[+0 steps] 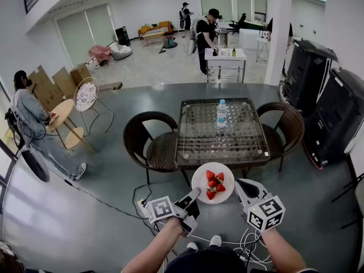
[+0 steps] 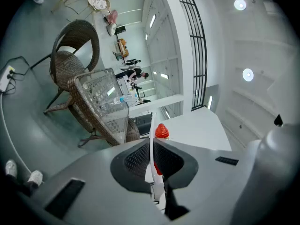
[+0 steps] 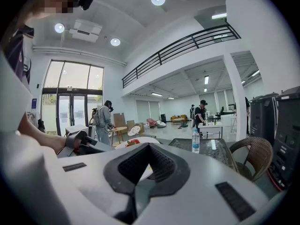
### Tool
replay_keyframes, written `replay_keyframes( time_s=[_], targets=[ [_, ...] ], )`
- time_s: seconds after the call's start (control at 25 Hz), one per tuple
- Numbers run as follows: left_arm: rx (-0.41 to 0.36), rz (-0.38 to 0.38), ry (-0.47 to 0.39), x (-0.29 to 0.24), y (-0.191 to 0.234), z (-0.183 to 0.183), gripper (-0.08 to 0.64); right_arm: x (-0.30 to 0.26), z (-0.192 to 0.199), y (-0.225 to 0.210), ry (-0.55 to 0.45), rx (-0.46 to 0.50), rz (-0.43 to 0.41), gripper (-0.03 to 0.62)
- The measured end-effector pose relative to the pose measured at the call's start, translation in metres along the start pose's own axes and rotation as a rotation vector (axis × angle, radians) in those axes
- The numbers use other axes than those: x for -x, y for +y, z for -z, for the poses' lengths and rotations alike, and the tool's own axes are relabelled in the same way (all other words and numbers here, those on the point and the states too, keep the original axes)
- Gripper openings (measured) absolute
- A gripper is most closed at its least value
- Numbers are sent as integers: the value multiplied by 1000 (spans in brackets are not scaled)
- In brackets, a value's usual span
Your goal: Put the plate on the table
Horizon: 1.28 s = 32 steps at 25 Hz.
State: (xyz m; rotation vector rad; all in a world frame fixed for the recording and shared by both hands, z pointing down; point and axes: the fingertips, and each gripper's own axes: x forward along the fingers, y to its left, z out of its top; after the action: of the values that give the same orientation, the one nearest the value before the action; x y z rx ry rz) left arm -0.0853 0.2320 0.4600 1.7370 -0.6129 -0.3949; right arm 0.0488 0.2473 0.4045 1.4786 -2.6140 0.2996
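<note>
A white plate (image 1: pixel 213 182) with several strawberries (image 1: pixel 214 184) hangs in the air just short of the near edge of the glass-topped table (image 1: pixel 196 135). My left gripper (image 1: pixel 193 197) is shut on the plate's left rim. In the left gripper view the plate (image 2: pixel 150 125) runs edge-on between the pads, and one strawberry (image 2: pixel 161 131) sits beyond them. My right gripper (image 1: pixel 239 183) sits just right of the plate, shut and empty, not touching it. From the right gripper (image 3: pixel 149 146), the plate (image 3: pixel 140 139) shows to the left, past the jaws.
A water bottle (image 1: pixel 222 114) stands on the table. Wicker chairs flank it on the left (image 1: pixel 151 144) and right (image 1: pixel 284 127). Black machines (image 1: pixel 335 118) stand at the right. A power strip and cables (image 1: pixel 142 206) lie on the floor by my feet. People are farther off.
</note>
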Motion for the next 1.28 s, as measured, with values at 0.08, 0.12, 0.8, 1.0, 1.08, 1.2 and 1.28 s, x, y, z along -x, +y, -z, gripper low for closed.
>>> replay_keyframes(
  time_s=[0.08,0.12,0.8,1.0,1.08,1.2,1.28],
  targets=[
    [5,-1,-1,1,1,3,16,3,2,0,4,-2,0,5],
    [7,-2,-2,1,1,4,17,3,3,1,6,-2,0,4],
    [17,-14,2,-6,8,5,17,1,7,-7,3,-43,-11,5],
    [9,-12,-3,-28,7,7,17,3,2,-31,-1,-32,-29,5],
    [7,-11,-6,-36,6,6,17,2,-1,-40,-5,-26,-30,5],
    [-9,-6,-16,-44,2,1,17,0,-6,-53,-17,-26,-29,5],
    [-16,-1,-23,-50,-2,-2,17,-1,-11,-63,-27,-26,-28,5]
  ],
)
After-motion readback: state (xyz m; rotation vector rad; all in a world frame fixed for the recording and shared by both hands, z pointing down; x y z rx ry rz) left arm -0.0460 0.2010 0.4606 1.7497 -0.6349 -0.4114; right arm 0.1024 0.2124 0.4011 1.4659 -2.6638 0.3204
